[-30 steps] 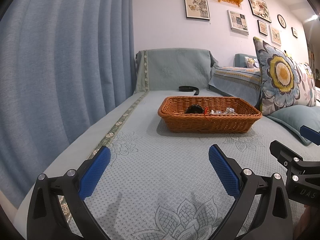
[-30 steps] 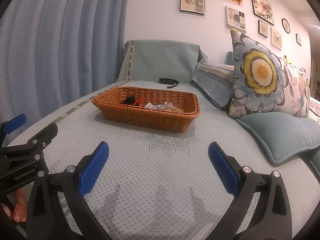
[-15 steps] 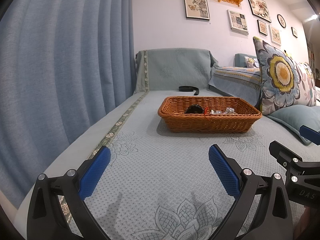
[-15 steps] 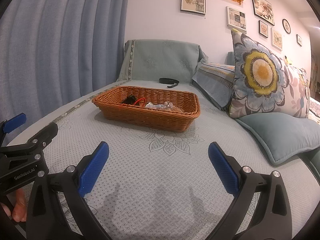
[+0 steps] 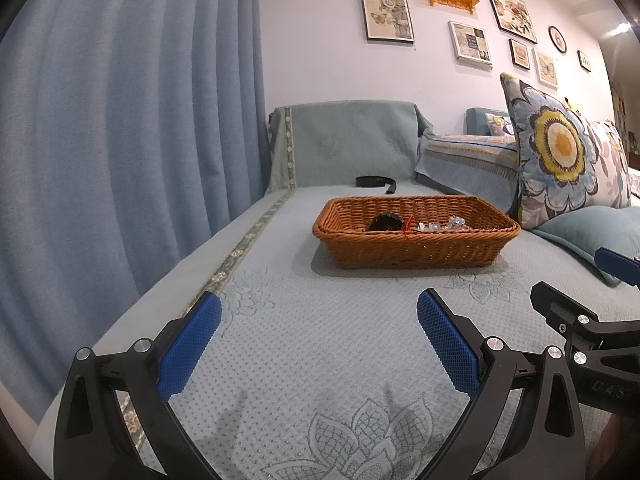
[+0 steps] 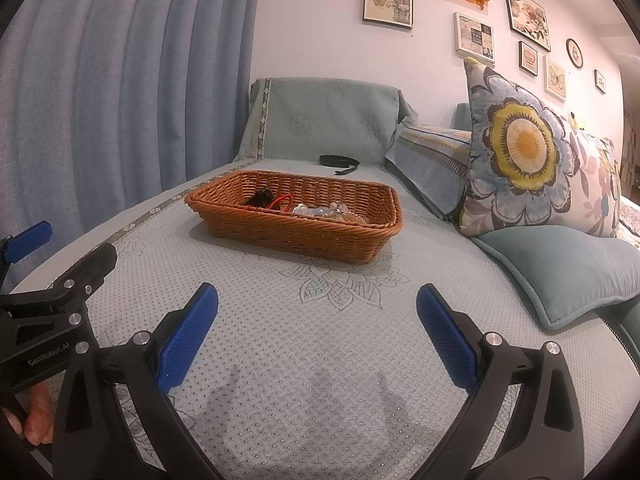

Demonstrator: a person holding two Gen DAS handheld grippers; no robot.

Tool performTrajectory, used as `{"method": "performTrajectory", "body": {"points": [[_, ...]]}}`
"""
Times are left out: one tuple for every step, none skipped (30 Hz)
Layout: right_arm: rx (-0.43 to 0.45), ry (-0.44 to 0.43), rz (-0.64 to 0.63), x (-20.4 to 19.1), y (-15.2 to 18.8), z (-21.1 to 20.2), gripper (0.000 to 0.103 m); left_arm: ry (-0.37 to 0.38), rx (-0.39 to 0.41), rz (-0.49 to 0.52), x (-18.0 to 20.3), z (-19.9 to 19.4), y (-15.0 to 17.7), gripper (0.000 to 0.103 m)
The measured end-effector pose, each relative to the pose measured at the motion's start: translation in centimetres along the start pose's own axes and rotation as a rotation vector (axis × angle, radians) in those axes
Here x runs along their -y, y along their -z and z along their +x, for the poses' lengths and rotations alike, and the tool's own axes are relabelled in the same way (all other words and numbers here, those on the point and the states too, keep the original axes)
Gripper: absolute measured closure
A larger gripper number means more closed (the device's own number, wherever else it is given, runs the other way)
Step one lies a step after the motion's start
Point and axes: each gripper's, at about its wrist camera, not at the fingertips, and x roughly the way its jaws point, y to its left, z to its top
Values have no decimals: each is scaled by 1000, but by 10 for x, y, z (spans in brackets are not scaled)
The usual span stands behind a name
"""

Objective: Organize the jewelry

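A brown wicker basket (image 5: 416, 248) (image 6: 296, 232) stands on the pale green sofa cover ahead of both grippers. Inside lie a dark bracelet (image 5: 385, 222) (image 6: 260, 199), a red cord (image 5: 409, 224) (image 6: 280, 201) and clear bead jewelry (image 5: 444, 225) (image 6: 326, 212). My left gripper (image 5: 319, 340) is open and empty, low over the cover, well short of the basket. My right gripper (image 6: 317, 338) is open and empty too, beside it to the right. Each gripper shows at the edge of the other's view.
A black strap (image 5: 376, 182) (image 6: 340, 161) lies behind the basket near the sofa back. A floral pillow (image 6: 536, 168) and a teal cushion (image 6: 568, 268) sit at the right. A blue curtain (image 5: 120, 140) hangs along the left edge.
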Motion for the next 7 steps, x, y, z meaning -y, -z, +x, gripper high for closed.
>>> {"method": "performTrajectory", "body": {"points": [[0, 0, 0, 1, 0, 0, 8, 2, -6, -3, -1, 1, 1, 8], [0, 0, 0, 1, 0, -1, 8, 3, -11, -7, -2, 1, 1, 8], [0, 0, 0, 0, 0, 0, 8, 5, -14, -11, -3, 1, 0, 8], [0, 0, 0, 0, 0, 0, 8, 5, -16, -14, -5, 0, 1, 8], [0, 0, 0, 0, 0, 0, 8, 4, -17, -14, -5, 1, 1, 8], [-1, 0, 0, 0, 0, 0, 8, 4, -17, -12, -4, 1, -1, 8], [-1, 0, -1, 0, 0, 0, 8, 4, -18, -11, -5, 1, -1, 8]]}}
